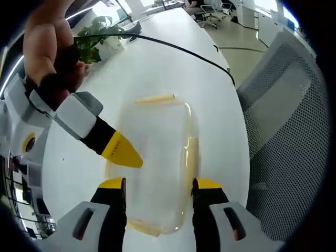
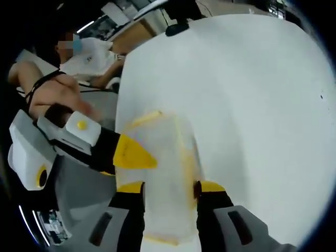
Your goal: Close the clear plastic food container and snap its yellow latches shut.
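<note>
The clear plastic container (image 1: 157,152) lies on the white table (image 1: 157,68) with its lid resting on top. Yellow latches show at its far end (image 1: 155,98) and along its right side (image 1: 191,152). My left gripper (image 1: 160,184) is open, its jaws standing either side of the container's near end. One yellow fingertip (image 1: 123,152) of the right gripper comes in from the left and sits at the container's left edge. In the right gripper view, my right gripper (image 2: 170,187) is open astride the container (image 2: 163,173), and the left gripper's fingertip (image 2: 134,155) sits at its left edge.
A grey mesh office chair (image 1: 294,131) stands close to the table's right edge. A black cable (image 1: 173,47) and a potted plant (image 1: 97,39) lie further along the table. A hand (image 1: 47,42) holds the right gripper. A person (image 2: 94,58) sits beyond the table (image 2: 252,105).
</note>
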`<state>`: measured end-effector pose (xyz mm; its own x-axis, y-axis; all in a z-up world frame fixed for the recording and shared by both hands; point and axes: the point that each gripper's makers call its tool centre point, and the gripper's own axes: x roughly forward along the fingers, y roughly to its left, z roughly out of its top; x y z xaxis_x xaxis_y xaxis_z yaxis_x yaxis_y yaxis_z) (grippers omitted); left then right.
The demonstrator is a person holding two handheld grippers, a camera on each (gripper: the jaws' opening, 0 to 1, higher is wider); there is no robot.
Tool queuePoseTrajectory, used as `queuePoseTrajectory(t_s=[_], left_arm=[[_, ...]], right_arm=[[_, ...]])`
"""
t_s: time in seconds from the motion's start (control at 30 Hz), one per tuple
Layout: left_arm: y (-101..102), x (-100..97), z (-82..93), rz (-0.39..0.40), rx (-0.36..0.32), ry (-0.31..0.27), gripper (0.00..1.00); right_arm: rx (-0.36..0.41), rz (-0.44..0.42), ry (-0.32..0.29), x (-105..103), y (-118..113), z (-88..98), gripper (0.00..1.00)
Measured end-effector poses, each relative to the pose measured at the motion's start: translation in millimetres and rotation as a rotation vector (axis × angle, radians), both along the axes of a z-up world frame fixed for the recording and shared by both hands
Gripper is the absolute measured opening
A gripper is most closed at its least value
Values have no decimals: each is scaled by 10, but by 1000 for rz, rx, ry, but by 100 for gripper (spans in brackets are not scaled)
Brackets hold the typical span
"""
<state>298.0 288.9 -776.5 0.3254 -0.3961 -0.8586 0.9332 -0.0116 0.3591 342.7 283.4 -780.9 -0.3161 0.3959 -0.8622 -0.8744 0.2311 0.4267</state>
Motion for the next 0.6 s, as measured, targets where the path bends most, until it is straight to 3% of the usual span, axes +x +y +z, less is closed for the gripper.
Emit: queuePoseTrajectory(t_s=[0.27,0.6], left_arm=[[-8,-15,3,3,14,6,50],[-16,-5,46,12,23,57,50]], right_arm=[[-4,1,-12,-22,-4,6,38],[-4,-13,-83,-5,-13,53,38]])
